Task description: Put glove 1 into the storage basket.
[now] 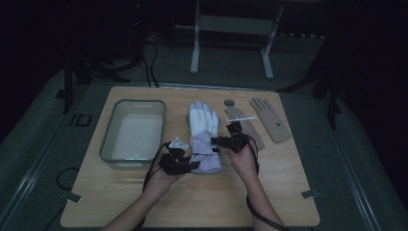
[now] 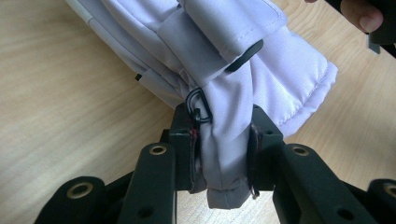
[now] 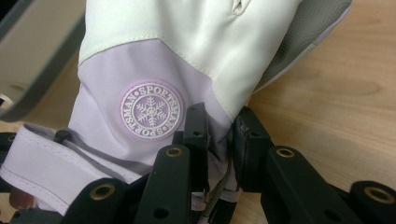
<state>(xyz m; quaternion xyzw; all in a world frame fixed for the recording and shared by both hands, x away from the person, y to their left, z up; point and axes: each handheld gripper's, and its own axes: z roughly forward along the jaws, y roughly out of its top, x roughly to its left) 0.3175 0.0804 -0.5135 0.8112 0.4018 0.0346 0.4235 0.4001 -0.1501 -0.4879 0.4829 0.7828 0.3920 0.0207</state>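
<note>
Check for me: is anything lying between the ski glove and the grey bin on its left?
Nothing visible. The ski glove is pinched by the left gripper and right gripper, and only bare table shows between it and the grey bin. The tan gloves lie on the far side.

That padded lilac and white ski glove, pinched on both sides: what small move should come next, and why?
Probably a short carry toward the grey plastic bin beside it. The left gripper is clamped on the cuff of the padded lilac and white ski glove, the right gripper on its other edge, so both grips look secure and the bin stands open.
</note>
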